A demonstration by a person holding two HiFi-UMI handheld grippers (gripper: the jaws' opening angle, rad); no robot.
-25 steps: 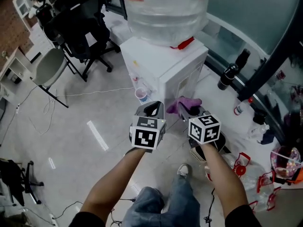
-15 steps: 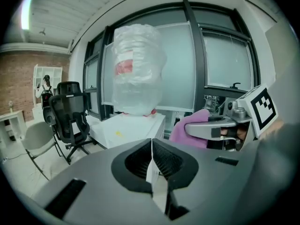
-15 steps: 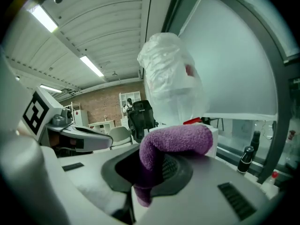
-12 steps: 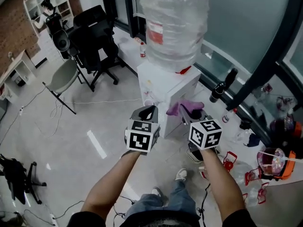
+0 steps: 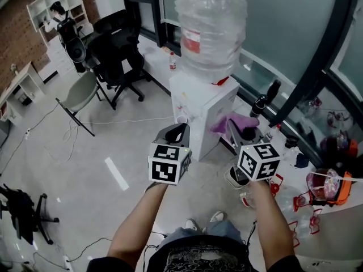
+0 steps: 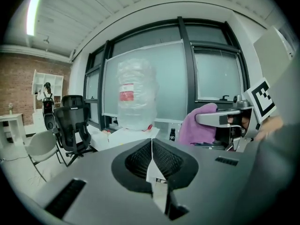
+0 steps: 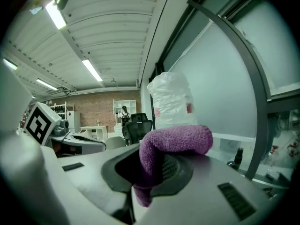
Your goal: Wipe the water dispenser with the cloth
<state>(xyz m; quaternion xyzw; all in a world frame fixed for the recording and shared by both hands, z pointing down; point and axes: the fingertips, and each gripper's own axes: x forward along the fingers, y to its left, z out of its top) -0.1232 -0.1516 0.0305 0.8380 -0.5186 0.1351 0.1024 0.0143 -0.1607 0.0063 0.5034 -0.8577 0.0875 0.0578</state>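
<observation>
The white water dispenser (image 5: 203, 115) stands on the floor with a big clear bottle (image 5: 211, 30) on top; the bottle (image 6: 136, 100) also shows ahead in the left gripper view. My right gripper (image 5: 235, 130) is shut on a purple cloth (image 5: 231, 122), held near the dispenser's right side, short of touching it. The cloth (image 7: 171, 146) bulges out of the closed jaws in the right gripper view. My left gripper (image 5: 176, 134) is shut and holds nothing, in front of the dispenser's lower front. A small cup (image 5: 181, 119) sits at the dispenser's taps.
A black office chair (image 5: 116, 52) and a grey chair (image 5: 79, 92) stand to the left. Dark bottles (image 5: 265, 100) line the window ledge on the right. Red-framed items (image 5: 309, 214) and shoes (image 5: 235, 177) lie on the floor near my right arm. Cables cross the floor.
The view has pulled back and up, so the dispenser and bottle show whole. My right gripper with the cloth has shifted right; the left gripper stays shut in about the same place.
</observation>
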